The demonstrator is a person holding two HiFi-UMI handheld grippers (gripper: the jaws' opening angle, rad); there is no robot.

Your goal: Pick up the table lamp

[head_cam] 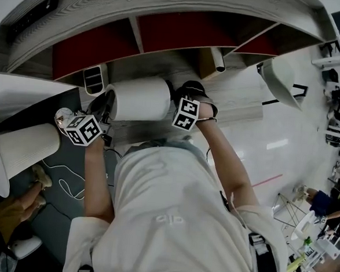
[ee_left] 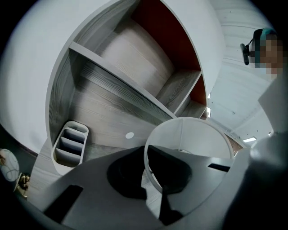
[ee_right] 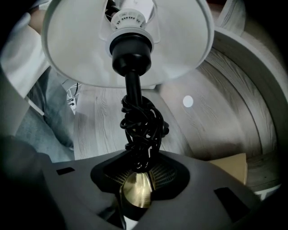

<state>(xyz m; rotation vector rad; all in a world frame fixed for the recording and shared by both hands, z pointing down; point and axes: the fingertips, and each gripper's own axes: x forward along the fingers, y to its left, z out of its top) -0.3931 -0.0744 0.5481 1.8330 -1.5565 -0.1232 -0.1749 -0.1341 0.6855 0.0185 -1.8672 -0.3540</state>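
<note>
The table lamp lies sideways between my two grippers, above the grey wooden desk (head_cam: pixel 242 102). Its white drum shade (head_cam: pixel 140 98) points left. My left gripper (head_cam: pixel 106 103) is shut on the rim of the shade (ee_left: pixel 189 134), and the thin edge runs between the jaws of the left gripper (ee_left: pixel 150 179). My right gripper (head_cam: pixel 183 94) is shut on the lamp's brass foot (ee_right: pixel 135 193). From the foot the black stem rises with a black cord (ee_right: pixel 141 123) wound round it. It ends at the socket (ee_right: pixel 130 49) inside the shade.
A curved shelf unit with red back panels (head_cam: pixel 171 31) stands behind the desk. On the desk are a grey slotted organiser (head_cam: pixel 94 79) and a small cardboard box (head_cam: pixel 209 62). A second white shade (head_cam: pixel 24 148) is at the left, and a white cable (head_cam: pixel 62 180) lies on the floor.
</note>
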